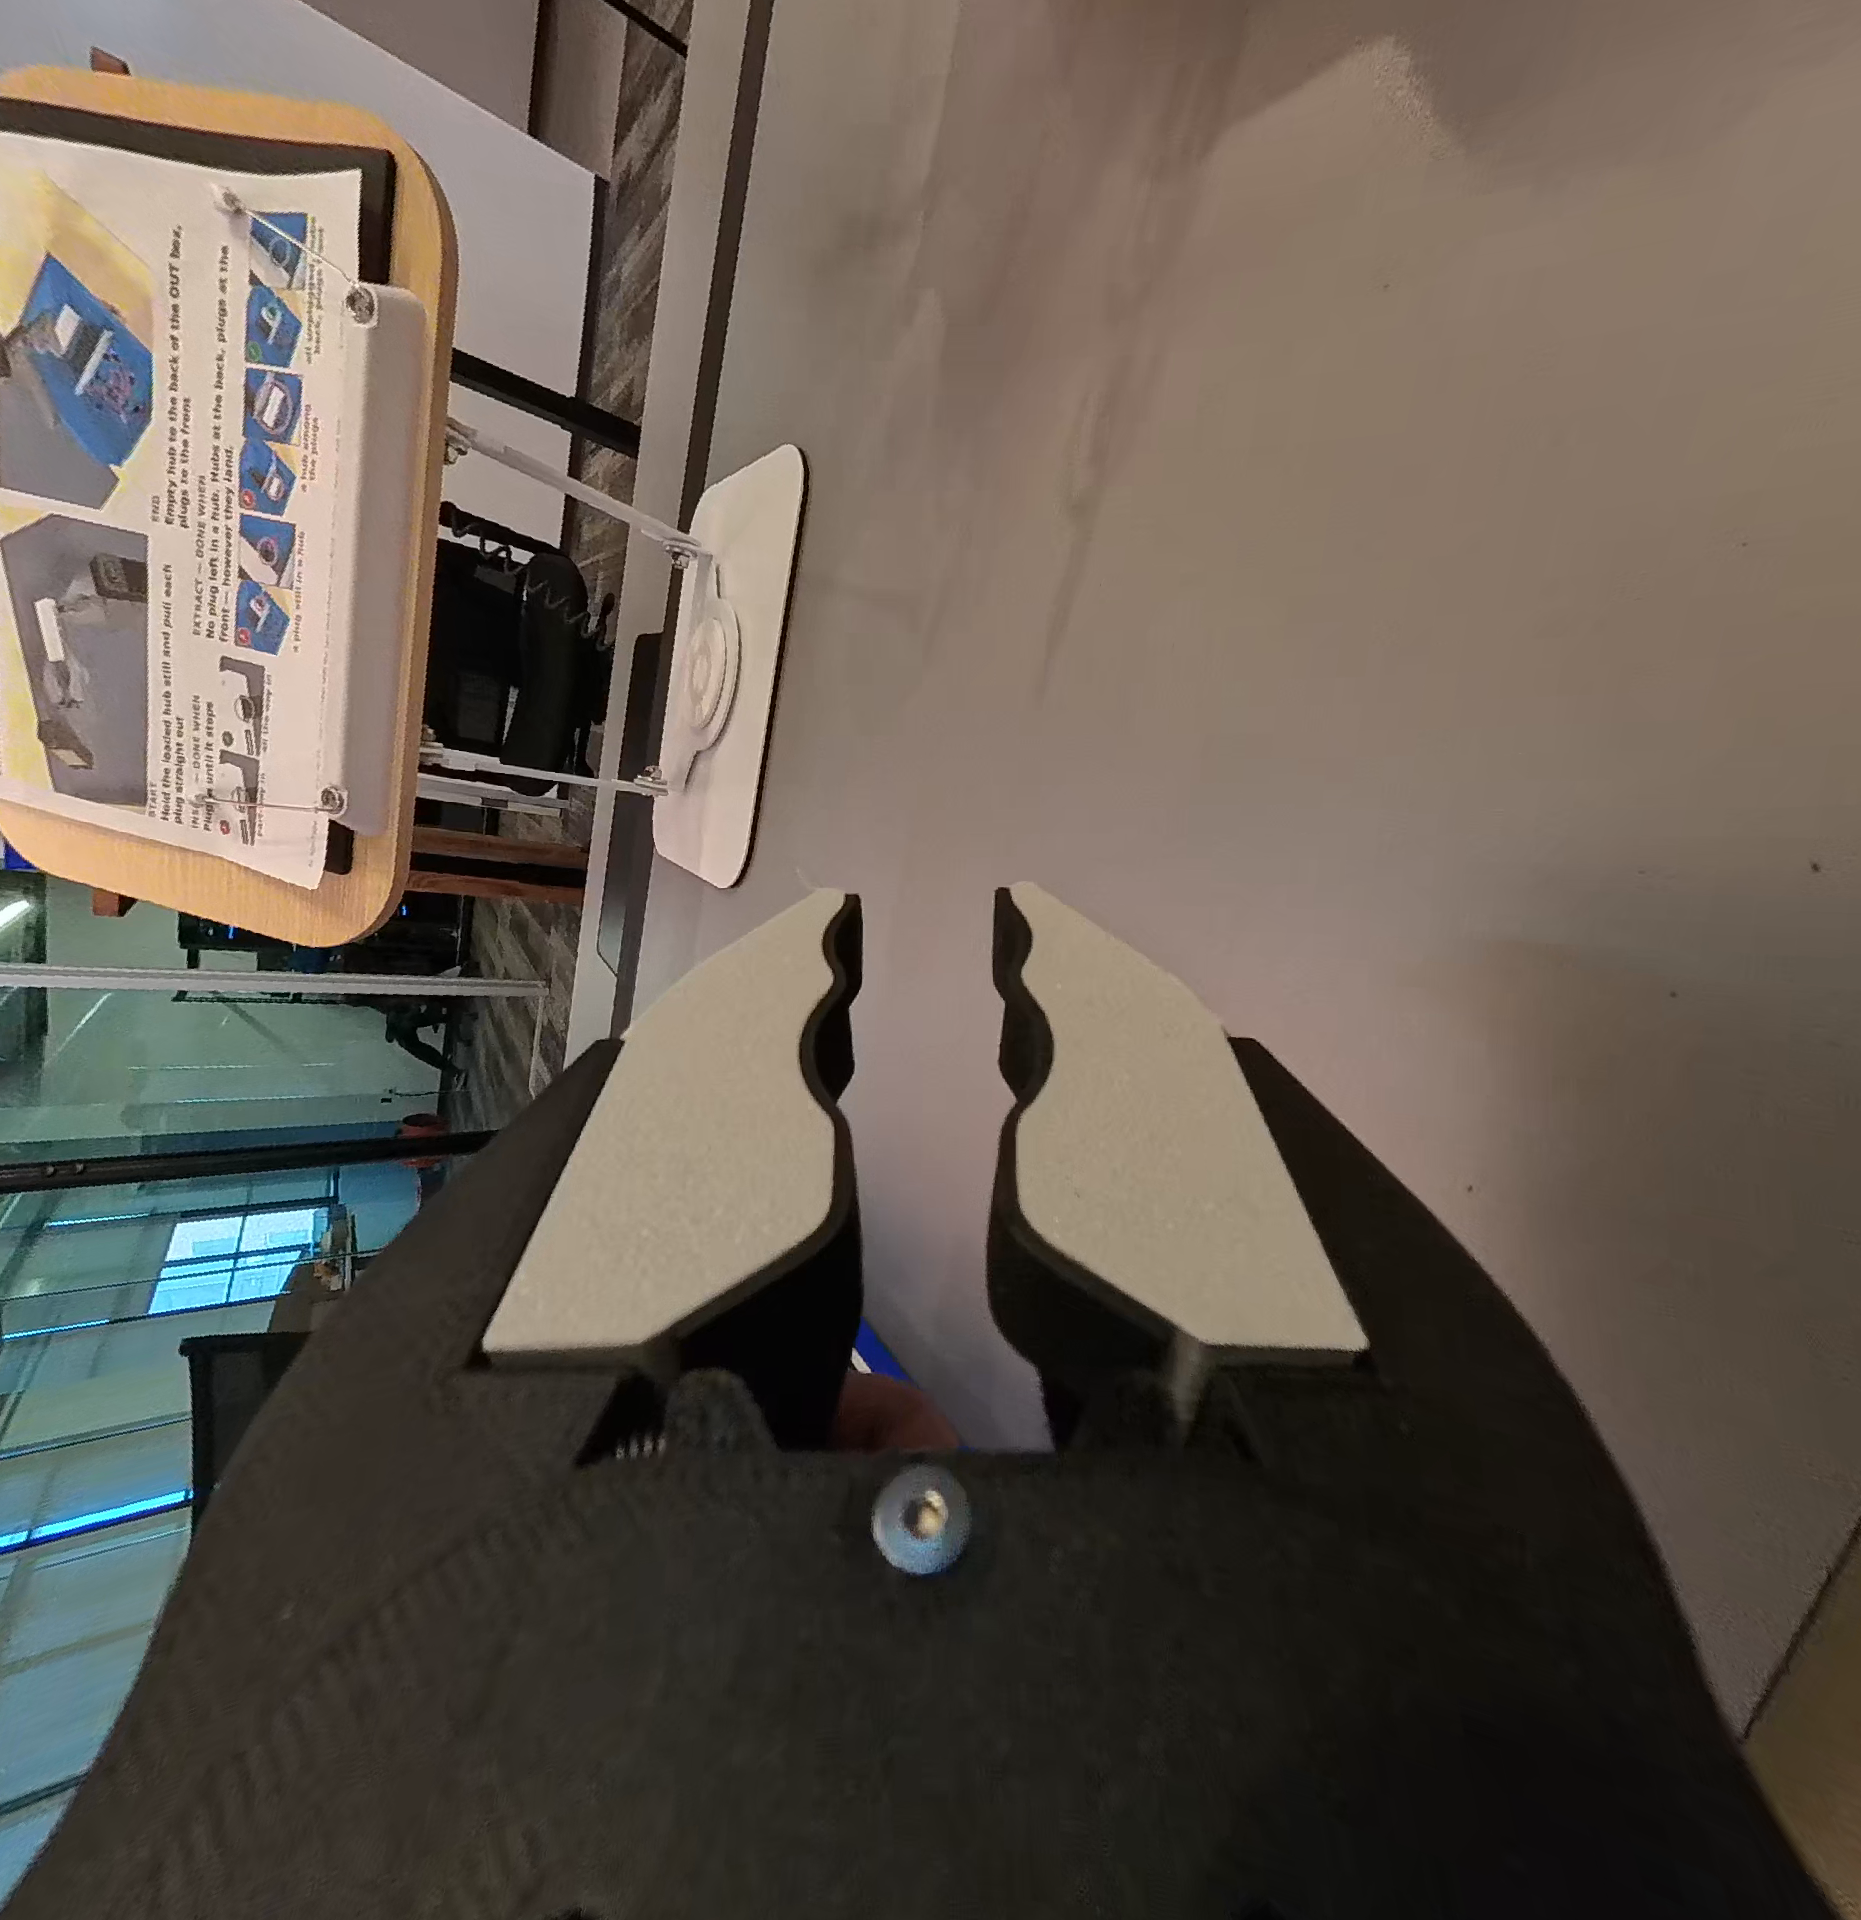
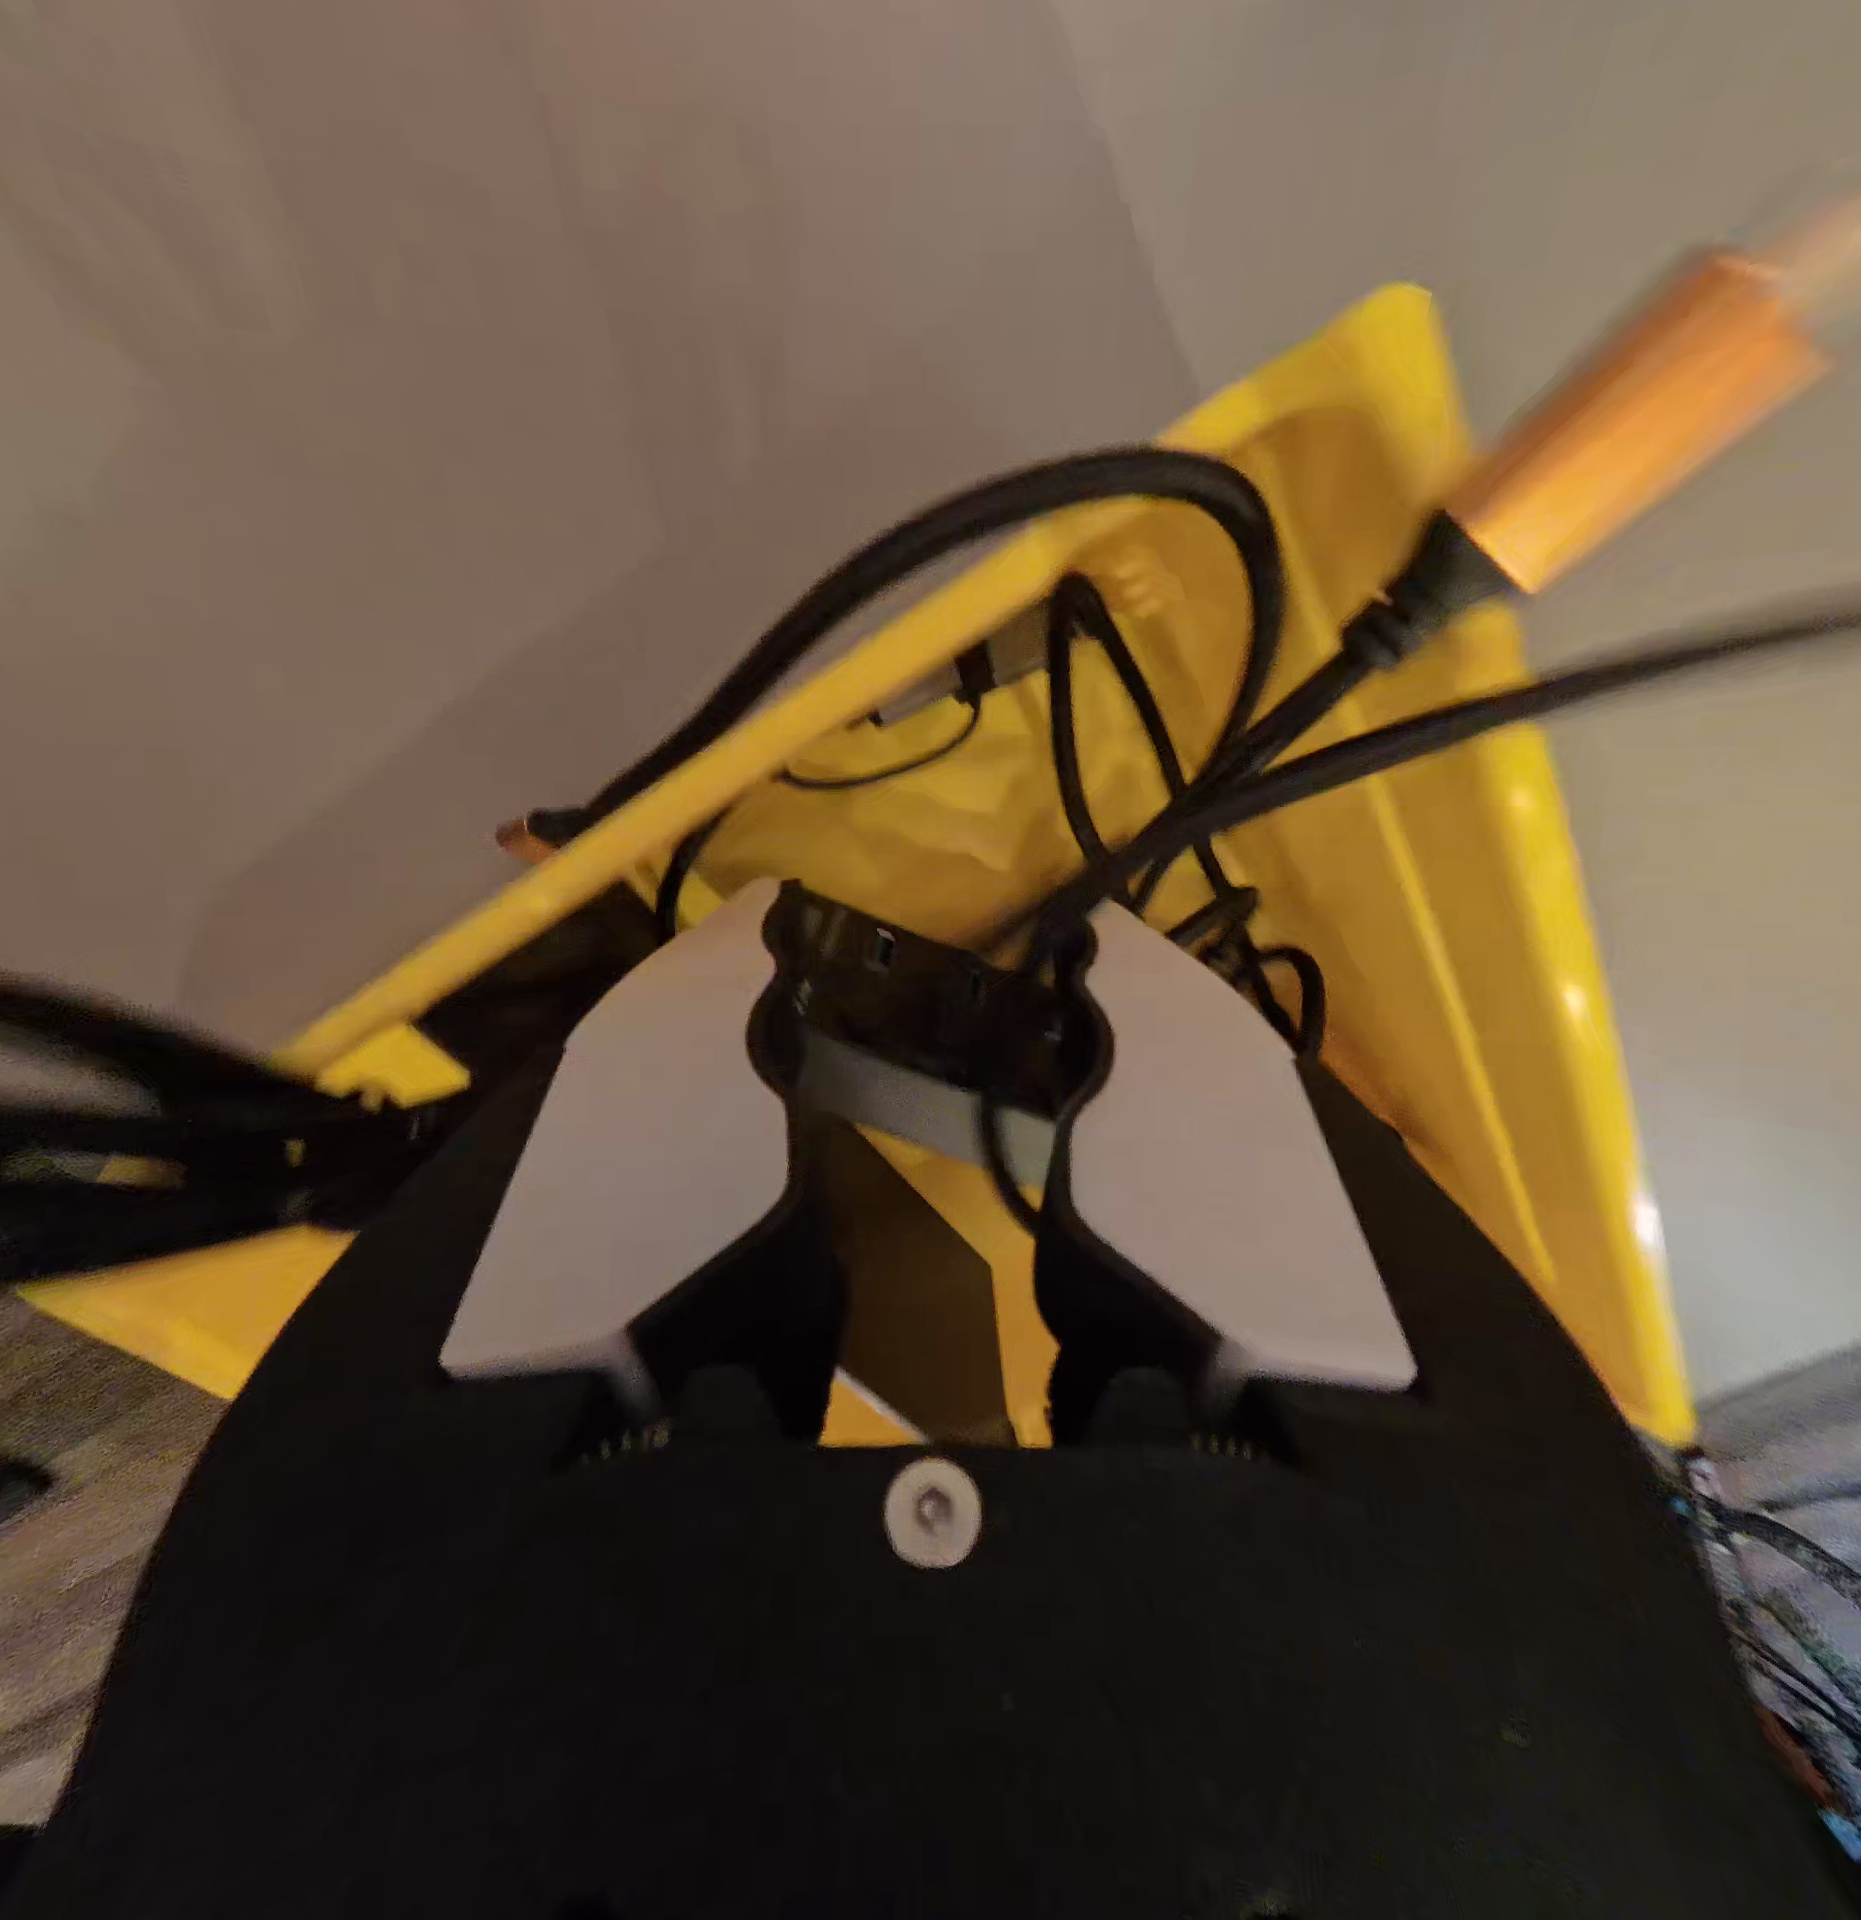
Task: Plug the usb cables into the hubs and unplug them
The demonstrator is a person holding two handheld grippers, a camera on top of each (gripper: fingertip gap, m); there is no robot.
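Observation:
In the right wrist view my right gripper [image 2: 931, 935] is shut on a black USB hub [image 2: 905, 982] with a grey band, and holds it over a yellow bin [image 2: 1425, 935]. Black cables [image 2: 1009, 488] loop out of the bin. One ends in an orange plug [image 2: 1632, 436] at the upper right, and a silver plug [image 2: 967, 675] lies inside the bin. The view is blurred. In the left wrist view my left gripper [image 1: 926, 904] is turned on its side over the grey table [image 1: 1321, 520]. Its jaws stand a little apart with nothing between them.
A wooden document stand with a printed instruction sheet [image 1: 209, 499] rises from a white base [image 1: 739, 665] at the table's far edge. A dark bundle of cables [image 2: 126, 1143] lies left of the bin. Carpet floor [image 2: 74, 1455] shows below the table. The gap from one gripper's tips to the other's is roughly 40 cm. My right gripper's tips are some 5 cm from the silver plug [image 2: 967, 675].

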